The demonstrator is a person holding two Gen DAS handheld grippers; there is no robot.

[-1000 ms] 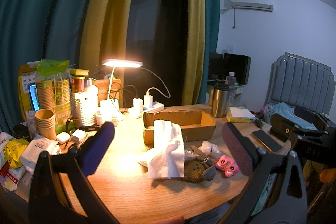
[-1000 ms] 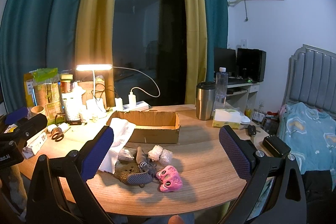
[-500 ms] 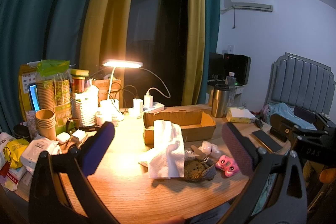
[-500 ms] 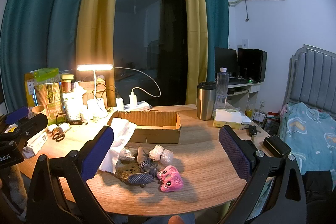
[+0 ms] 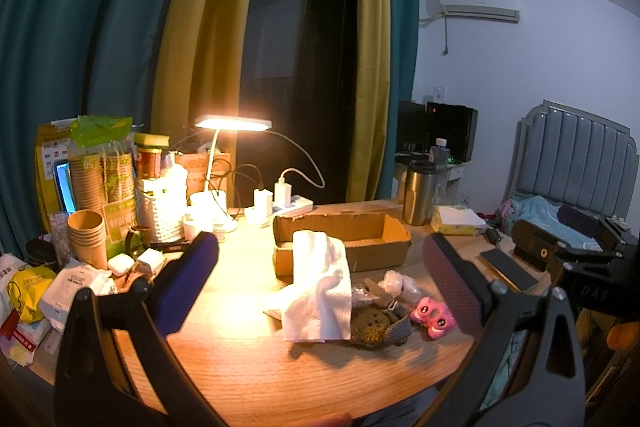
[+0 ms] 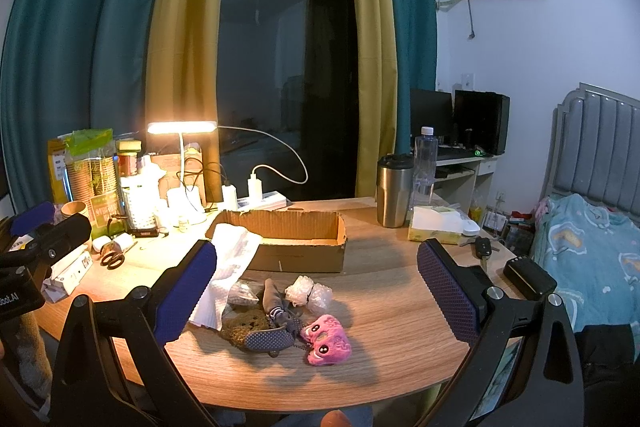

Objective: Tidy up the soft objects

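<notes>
Near the table's front edge, beside the cardboard box (image 6: 280, 239): pink plush toy (image 6: 326, 339), bubble wrap (image 6: 310, 293), white towel (image 5: 318, 291). Both jaws wide apart, empty. Lower right gripper (image 6: 316, 291) straight over the plush, pinch mid-body.

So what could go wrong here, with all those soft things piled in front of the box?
1. The white cloth drapes over the cardboard box edge and onto the pile; pulling it could drag small pieces along.
2. The pink plush touches the grey dotted piece, so the right tool might lift both.
3. Both tools, left included, are open and empty.
</notes>
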